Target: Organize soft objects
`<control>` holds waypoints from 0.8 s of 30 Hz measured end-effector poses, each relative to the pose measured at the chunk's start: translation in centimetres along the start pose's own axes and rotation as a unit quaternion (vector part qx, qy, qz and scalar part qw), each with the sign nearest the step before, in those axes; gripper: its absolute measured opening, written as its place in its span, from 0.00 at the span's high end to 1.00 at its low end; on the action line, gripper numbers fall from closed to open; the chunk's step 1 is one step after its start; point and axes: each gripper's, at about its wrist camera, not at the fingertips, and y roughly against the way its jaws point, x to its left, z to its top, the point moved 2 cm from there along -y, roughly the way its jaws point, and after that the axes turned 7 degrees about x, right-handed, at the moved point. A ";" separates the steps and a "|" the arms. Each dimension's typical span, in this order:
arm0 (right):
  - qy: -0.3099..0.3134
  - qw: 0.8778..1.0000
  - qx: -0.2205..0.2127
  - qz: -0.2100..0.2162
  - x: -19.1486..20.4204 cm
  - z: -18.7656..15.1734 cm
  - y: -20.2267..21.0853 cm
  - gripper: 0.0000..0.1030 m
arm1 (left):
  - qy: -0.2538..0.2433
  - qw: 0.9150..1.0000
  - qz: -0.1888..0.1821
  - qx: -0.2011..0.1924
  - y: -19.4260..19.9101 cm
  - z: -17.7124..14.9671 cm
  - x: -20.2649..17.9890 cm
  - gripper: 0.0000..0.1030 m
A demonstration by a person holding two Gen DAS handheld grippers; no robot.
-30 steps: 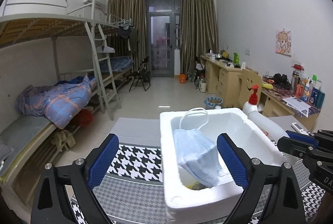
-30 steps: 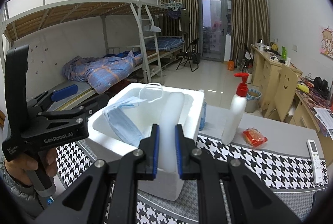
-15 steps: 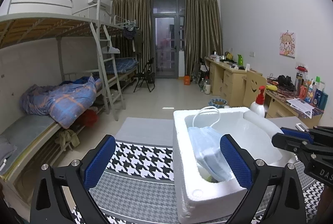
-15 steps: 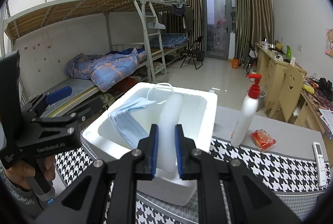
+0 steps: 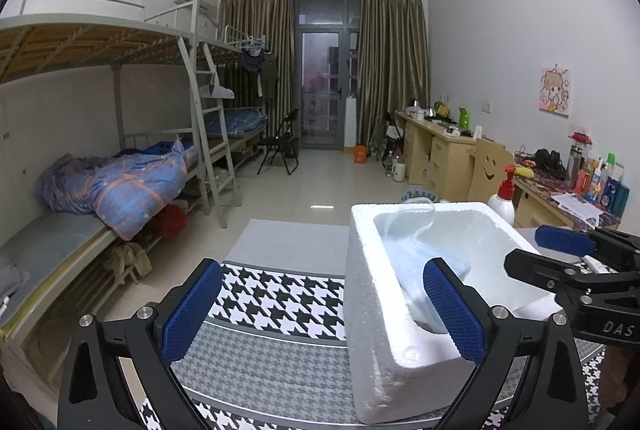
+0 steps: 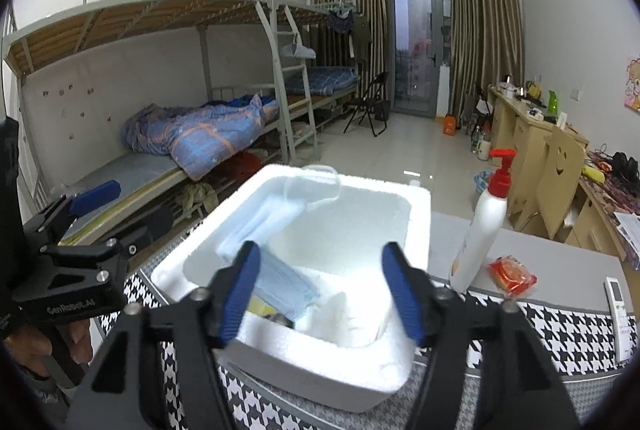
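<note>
Your left claw (image 5: 320, 314) hangs wide apart and empty at the box's (image 5: 360, 310) left wall. Inside lie one blue mask (image 6: 280, 278) and one white foam piece (image 6: 340, 314); both look light and limp, so pinch the mask's folded edge, not its loop. Your right claw (image 6: 320, 294) gapes empty over them. One bottle (image 6: 484, 230) and one red packet (image 6: 512, 276) sit on the table (image 6: 560, 254).

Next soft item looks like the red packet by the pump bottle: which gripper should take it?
Right gripper: open, empty, red packet beside it. Left gripper sits beyond the foam box.
</note>
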 end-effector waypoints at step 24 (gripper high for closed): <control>-0.021 0.999 -0.029 -0.002 -1.5 -1.3 3.2 0.27 | -0.021 1.000 -0.008 -0.011 2.0 0.5 -2.1 0.01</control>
